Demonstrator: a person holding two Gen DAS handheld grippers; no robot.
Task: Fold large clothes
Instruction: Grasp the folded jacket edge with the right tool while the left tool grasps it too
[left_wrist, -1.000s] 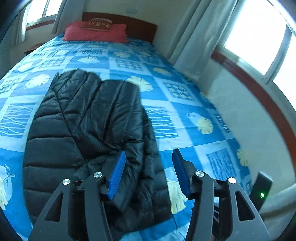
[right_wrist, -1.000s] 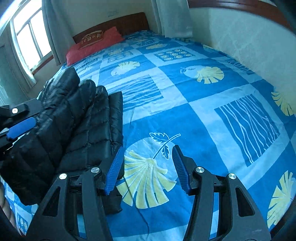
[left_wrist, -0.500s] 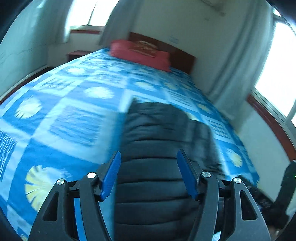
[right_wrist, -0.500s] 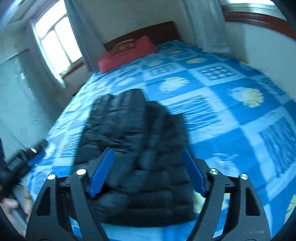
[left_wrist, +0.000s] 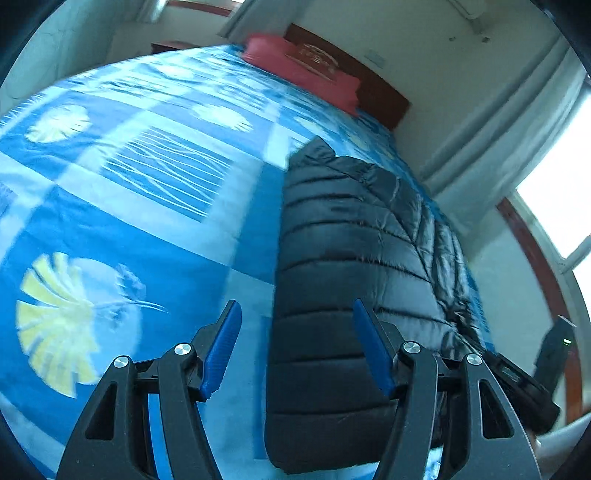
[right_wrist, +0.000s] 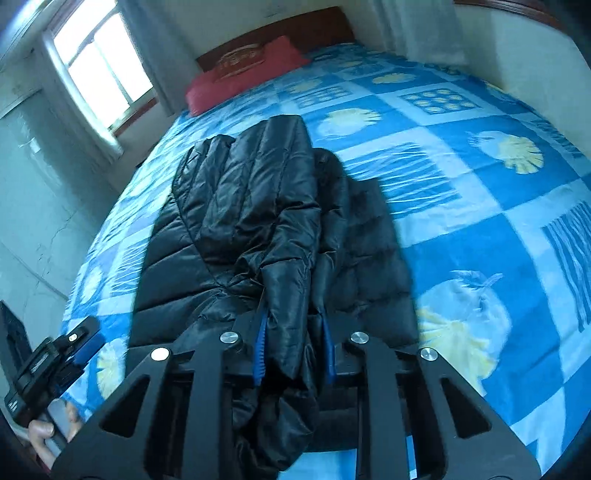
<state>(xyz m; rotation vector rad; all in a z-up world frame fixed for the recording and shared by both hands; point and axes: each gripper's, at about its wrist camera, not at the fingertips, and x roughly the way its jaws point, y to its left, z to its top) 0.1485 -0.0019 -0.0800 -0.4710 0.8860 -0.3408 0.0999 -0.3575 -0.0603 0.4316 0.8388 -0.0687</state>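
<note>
In the left wrist view, a black quilted puffer jacket (left_wrist: 347, 280) is seen lying lengthwise on the blue patterned bedspread (left_wrist: 155, 206), its near edge straight. The left gripper (left_wrist: 297, 347) is held above it, fingers spread wide and empty.

In the right wrist view, a glossy, crumpled fold of the jacket (right_wrist: 258, 221) is pinched between the fingers of the right gripper (right_wrist: 295, 350).

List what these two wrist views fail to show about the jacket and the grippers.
- Black puffer jacket, near hem: cut off by the bottom edge and the left gripper frame in the left wrist view.
- Fabric clamped in the right gripper: the bunched folds cover the blue pads, so which part of the jacket it is stays unclear.
- Bedspread pattern: motion-blurred in the left wrist view.
- Red pillow emblem: too small to read.
</note>
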